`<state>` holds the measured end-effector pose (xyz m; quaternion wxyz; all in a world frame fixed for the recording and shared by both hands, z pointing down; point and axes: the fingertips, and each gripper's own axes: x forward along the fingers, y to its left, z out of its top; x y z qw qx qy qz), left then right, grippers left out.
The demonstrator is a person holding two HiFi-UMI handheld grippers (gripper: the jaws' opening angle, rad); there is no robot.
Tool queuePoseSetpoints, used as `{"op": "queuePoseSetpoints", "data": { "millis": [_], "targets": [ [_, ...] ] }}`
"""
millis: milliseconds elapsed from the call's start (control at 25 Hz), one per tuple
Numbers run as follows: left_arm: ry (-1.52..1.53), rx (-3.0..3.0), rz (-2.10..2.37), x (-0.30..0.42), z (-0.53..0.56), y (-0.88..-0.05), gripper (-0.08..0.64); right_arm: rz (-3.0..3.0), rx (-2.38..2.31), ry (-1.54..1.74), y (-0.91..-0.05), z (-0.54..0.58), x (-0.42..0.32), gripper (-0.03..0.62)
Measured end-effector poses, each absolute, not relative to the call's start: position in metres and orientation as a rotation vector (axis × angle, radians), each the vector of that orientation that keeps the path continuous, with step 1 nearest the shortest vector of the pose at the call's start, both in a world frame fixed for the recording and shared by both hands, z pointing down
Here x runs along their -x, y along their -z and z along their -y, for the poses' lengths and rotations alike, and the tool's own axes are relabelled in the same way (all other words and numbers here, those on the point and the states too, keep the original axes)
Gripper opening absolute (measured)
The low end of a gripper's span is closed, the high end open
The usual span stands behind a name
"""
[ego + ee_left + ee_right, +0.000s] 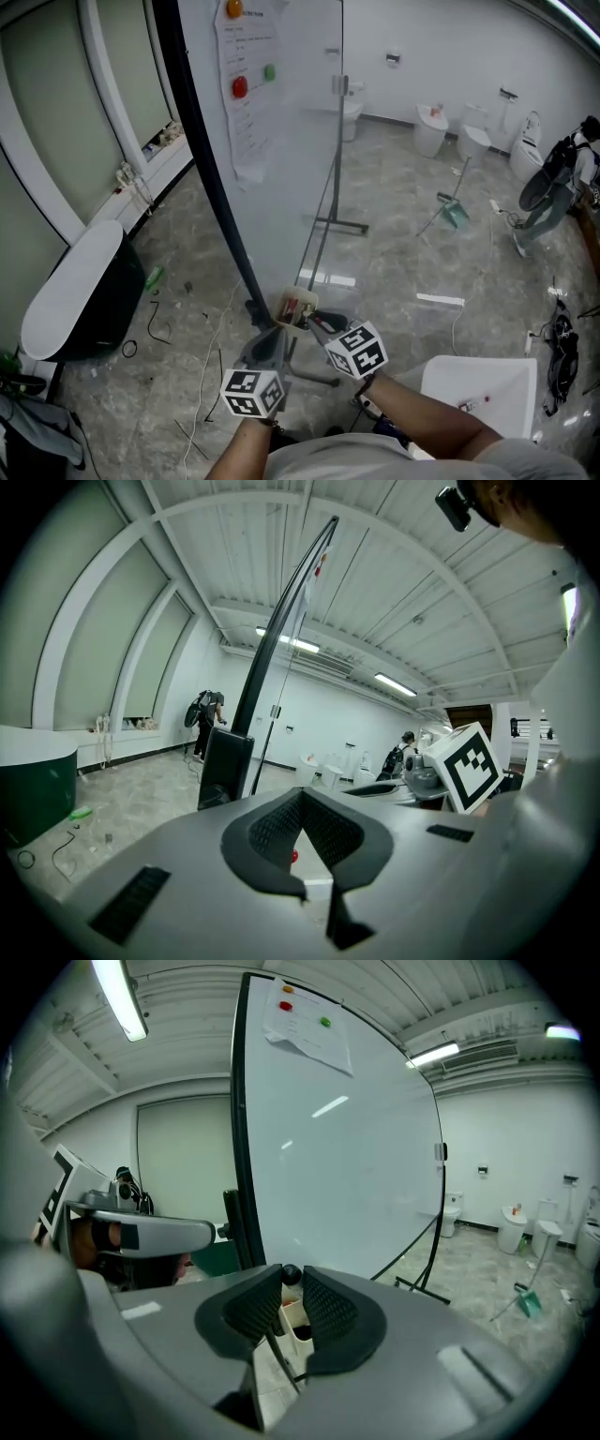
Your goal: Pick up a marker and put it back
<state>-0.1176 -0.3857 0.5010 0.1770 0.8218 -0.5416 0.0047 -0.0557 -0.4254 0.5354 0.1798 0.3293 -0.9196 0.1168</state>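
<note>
- Right gripper view: the right gripper [292, 1290] appears to have its jaws clamped on the round end of a black marker pen [292, 1275], directly above a small beige holder box [298, 1324].
- Left gripper view: the left gripper [300, 803] has its jaw tips together, with nothing between them.
- Head view: both grippers are side by side near the box, at the lower edge of a large white whiteboard [281, 169].

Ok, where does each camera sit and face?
Head view: on the head, looking down the whiteboard; forearms, left hand-held gripper, right hand-held gripper show.
Left gripper view: along its shut jaws, across the room; the right one's cube shows.
Right gripper view: along jaws gripping a marker, facing the whiteboard.
All three share the whiteboard.
</note>
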Motion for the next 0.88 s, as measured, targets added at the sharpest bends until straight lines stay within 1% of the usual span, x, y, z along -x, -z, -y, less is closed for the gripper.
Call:
{"op": "queuePoseSetpoints", "data": {
  "millis": [320,800,880],
  "targets": [
    [-0.011,-2.299,1.500,0.127,0.383,-0.522,0.002,2.532,-0.919,-0.390,-0.586,0.432,0.067,0.072],
    [-0.037,-2.281,1.504,0.142,0.387,-0.532,0.002,2.507,-0.912,-0.430,-0.618,0.420,0.074,0.094],
    [-0.036,-2.280,1.506,0.143,0.386,-0.532,0.002,2.507,-0.910,-0.438,-0.619,0.418,0.074,0.105]
  ]
}}
